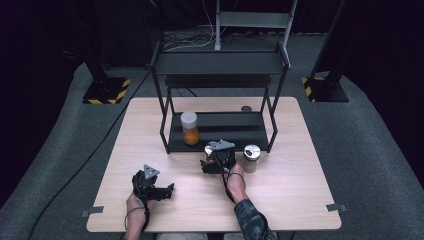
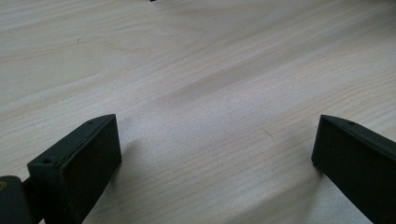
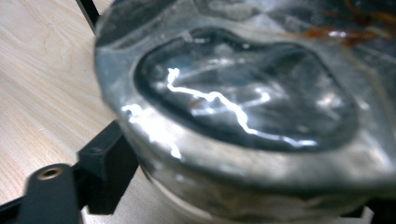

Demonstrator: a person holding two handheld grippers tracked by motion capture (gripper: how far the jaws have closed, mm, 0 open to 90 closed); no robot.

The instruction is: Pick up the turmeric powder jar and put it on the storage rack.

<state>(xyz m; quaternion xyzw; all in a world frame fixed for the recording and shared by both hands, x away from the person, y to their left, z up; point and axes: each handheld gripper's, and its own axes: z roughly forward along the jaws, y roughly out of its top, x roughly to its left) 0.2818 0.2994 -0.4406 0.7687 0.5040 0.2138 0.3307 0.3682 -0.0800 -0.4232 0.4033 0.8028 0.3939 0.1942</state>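
My right gripper [image 1: 214, 159] stands just in front of the black shelf rack [image 1: 220, 64], shut on a jar [image 1: 208, 149] with orange contents. In the right gripper view that jar's silvery lid [image 3: 243, 102] looms close and blurred between the jaws of the right gripper [image 3: 238, 198]. A second jar with a silver lid [image 1: 251, 158] stands on the table right of that gripper. A white-lidded jar of orange stuff [image 1: 189, 128] sits on the rack's lower shelf at the left. My left gripper [image 1: 159, 190] rests low near the table's front, open with bare wood between the jaws of the left gripper [image 2: 217, 140].
The light wooden table [image 1: 280, 195] carries the two-level rack at its back middle. A small dark disc [image 1: 246, 108] lies behind the rack. Black stands with yellow-striped bases [image 1: 106, 91] sit on the grey floor at either side, and a cable [image 1: 90, 157] runs past the table's left edge.
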